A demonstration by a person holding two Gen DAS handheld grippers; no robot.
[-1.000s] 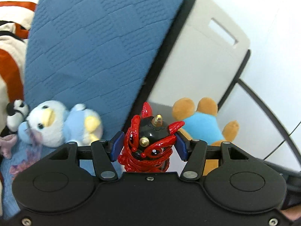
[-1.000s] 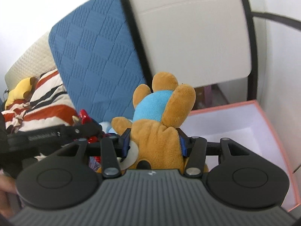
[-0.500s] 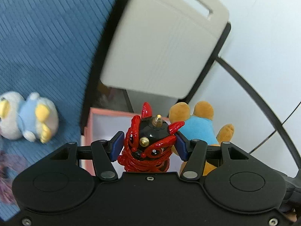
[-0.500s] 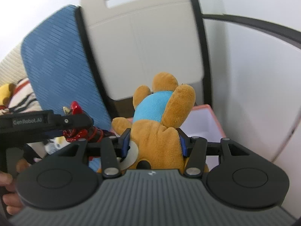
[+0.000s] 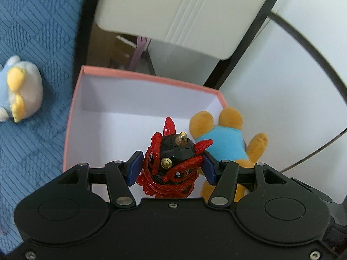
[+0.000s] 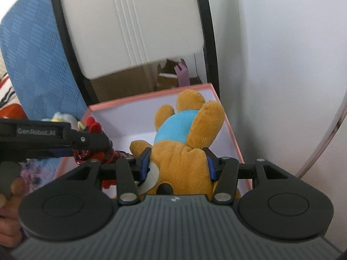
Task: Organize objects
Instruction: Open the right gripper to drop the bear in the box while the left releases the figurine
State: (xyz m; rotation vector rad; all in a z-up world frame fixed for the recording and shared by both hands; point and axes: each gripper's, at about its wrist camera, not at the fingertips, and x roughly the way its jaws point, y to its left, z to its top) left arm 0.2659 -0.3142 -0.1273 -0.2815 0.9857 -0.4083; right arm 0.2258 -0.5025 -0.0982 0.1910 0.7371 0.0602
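The left claw point(image 5: 171, 169) is closed on a red and black dragon figurine point(image 5: 171, 166), holding it above the pink-rimmed white box point(image 5: 138, 78). The right claw point(image 6: 177, 164) grips a brown plush bear in a blue shirt point(image 6: 184, 143) over the same box. At nine o'clock in the left view, a blue and white plush bird point(image 5: 19, 88) lies on a blue cushion point(image 5: 36, 21).

Both grippers closed, each gripping a toy.

The left gripper point(image 5: 171, 169) clamps a red figurine point(image 5: 171, 164) between its blue pads. The right gripper point(image 6: 177, 164) squeezes a plush bear point(image 6: 182, 151). In the right wrist view the left gripper sits at left, fingertips of a hand point(image 6: 8, 195) below it.
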